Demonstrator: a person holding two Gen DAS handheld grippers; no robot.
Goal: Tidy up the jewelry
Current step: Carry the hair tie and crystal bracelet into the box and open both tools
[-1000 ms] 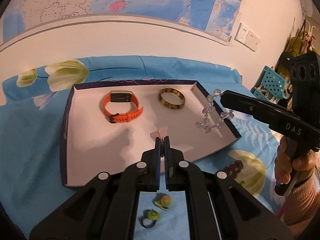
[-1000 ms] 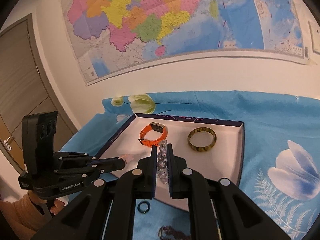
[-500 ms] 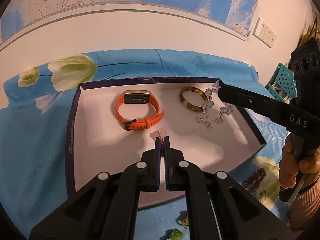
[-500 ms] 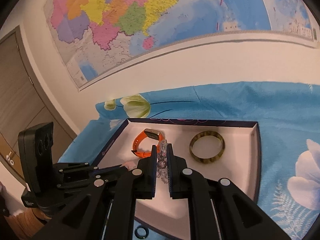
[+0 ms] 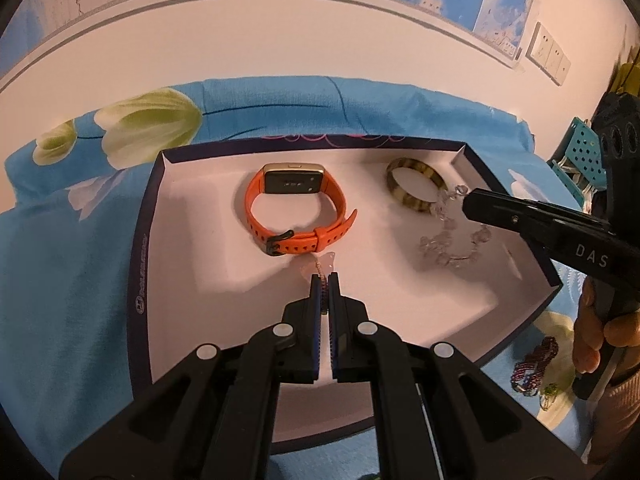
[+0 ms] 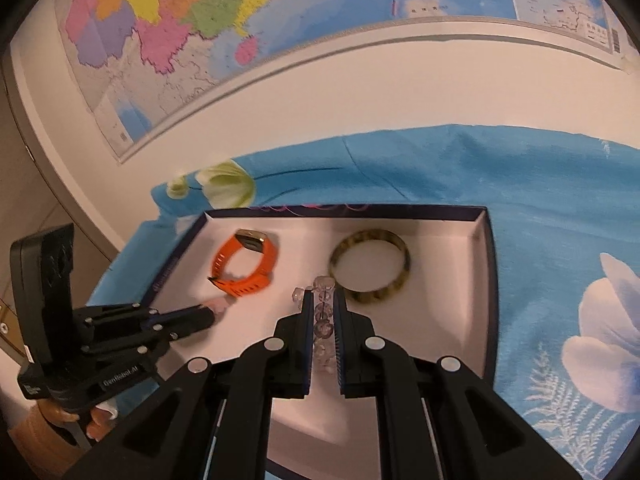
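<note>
A white tray with a dark rim (image 5: pixel 140 240) (image 6: pixel 490 272) lies on the blue flowered cloth. In it are an orange watch (image 5: pixel 298 216) (image 6: pixel 244 270) and a striped brown bangle (image 5: pixel 414 188) (image 6: pixel 372 266). My left gripper (image 5: pixel 325 278) (image 6: pixel 210 314) is shut on a small pale pink pendant on a thin chain (image 5: pixel 320 266), low over the tray just in front of the watch. My right gripper (image 6: pixel 322 296) (image 5: pixel 468 202) is shut on a clear crystal bead bracelet (image 6: pixel 322 320) (image 5: pixel 452 240), which hangs over the tray's right part near the bangle.
A dark beaded bracelet (image 5: pixel 536 364) and a small green piece (image 5: pixel 550 392) lie on the cloth right of the tray. A wall with a map rises behind the table. A teal perforated basket (image 5: pixel 580 152) stands at far right.
Both grippers have moved forward and down over the tray. The pendant now hangs close to the watch strap and the crystal bracelet has come lower beside the bangle.
</note>
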